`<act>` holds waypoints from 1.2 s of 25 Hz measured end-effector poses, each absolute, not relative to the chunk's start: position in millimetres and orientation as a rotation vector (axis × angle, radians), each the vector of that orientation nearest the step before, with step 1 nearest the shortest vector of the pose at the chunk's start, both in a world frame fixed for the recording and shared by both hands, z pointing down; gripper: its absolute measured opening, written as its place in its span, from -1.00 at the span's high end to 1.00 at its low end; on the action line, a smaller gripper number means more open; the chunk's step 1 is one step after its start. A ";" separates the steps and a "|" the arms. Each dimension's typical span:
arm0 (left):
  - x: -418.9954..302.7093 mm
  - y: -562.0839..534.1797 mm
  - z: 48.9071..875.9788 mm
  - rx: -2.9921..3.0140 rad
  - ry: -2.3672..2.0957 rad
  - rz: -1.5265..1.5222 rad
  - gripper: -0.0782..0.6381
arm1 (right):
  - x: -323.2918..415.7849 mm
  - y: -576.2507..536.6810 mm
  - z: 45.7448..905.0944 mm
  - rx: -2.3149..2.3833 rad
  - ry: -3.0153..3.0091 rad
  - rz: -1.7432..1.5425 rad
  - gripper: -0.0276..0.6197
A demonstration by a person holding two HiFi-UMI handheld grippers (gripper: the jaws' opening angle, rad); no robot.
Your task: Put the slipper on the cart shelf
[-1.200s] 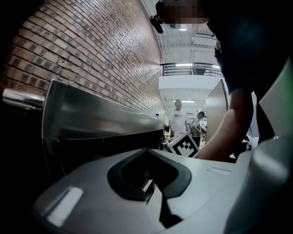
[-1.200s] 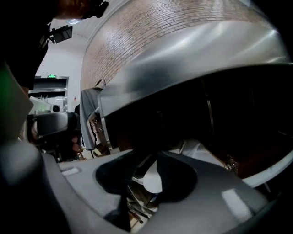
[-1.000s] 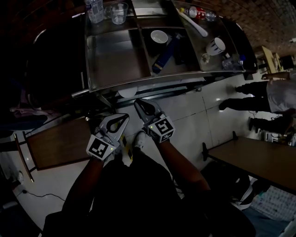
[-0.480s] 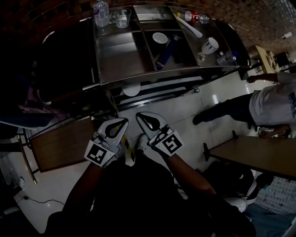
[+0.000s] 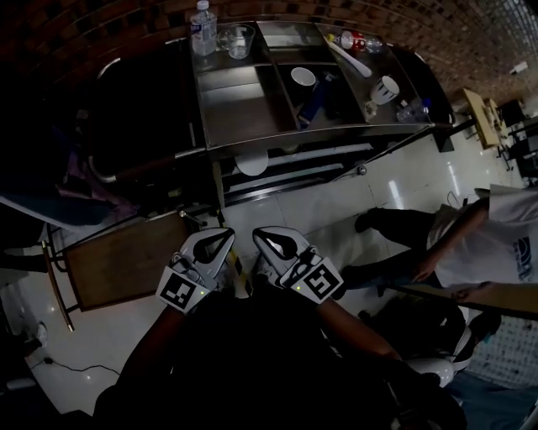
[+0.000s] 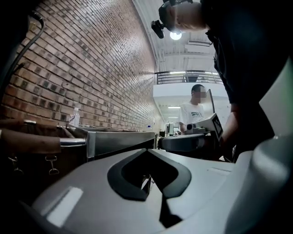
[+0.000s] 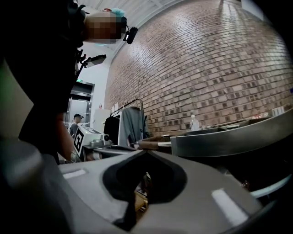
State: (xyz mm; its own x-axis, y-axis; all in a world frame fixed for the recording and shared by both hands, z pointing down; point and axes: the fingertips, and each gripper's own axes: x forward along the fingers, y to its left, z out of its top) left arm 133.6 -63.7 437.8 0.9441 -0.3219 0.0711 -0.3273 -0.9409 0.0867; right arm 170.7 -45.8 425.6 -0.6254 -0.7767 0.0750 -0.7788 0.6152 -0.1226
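Note:
The steel cart [image 5: 252,109] stands at the top of the head view, its top split into compartments. A dark blue long thing [image 5: 313,97] lies in the middle compartment; whether it is the slipper I cannot tell. My left gripper [image 5: 228,234] and right gripper [image 5: 260,234] hang side by side over the white floor, well short of the cart. Each has its jaws shut with nothing between them. In the left gripper view the left gripper [image 6: 147,150] points level past the cart's edge [image 6: 119,141]. The right gripper [image 7: 145,151] does the same in its own view.
On the cart top are a water bottle [image 5: 202,25], a glass cup [image 5: 239,39], a white bowl [image 5: 303,77], a mug [image 5: 385,87] and a white spoon [image 5: 351,52]. A white plate [image 5: 251,161] sits on a lower shelf. A wooden table [image 5: 118,260] stands left, a person [image 5: 471,252] right.
Both grippers have drawn back from the cart and sit lower in the head view, still empty. The cart has slid up the picture. The person at the right has walked closer.

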 end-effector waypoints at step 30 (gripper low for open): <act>77.1 -51.0 418.7 2.996 -0.627 0.072 0.78 | 101.5 -34.7 408.9 1.170 -2.901 0.193 0.91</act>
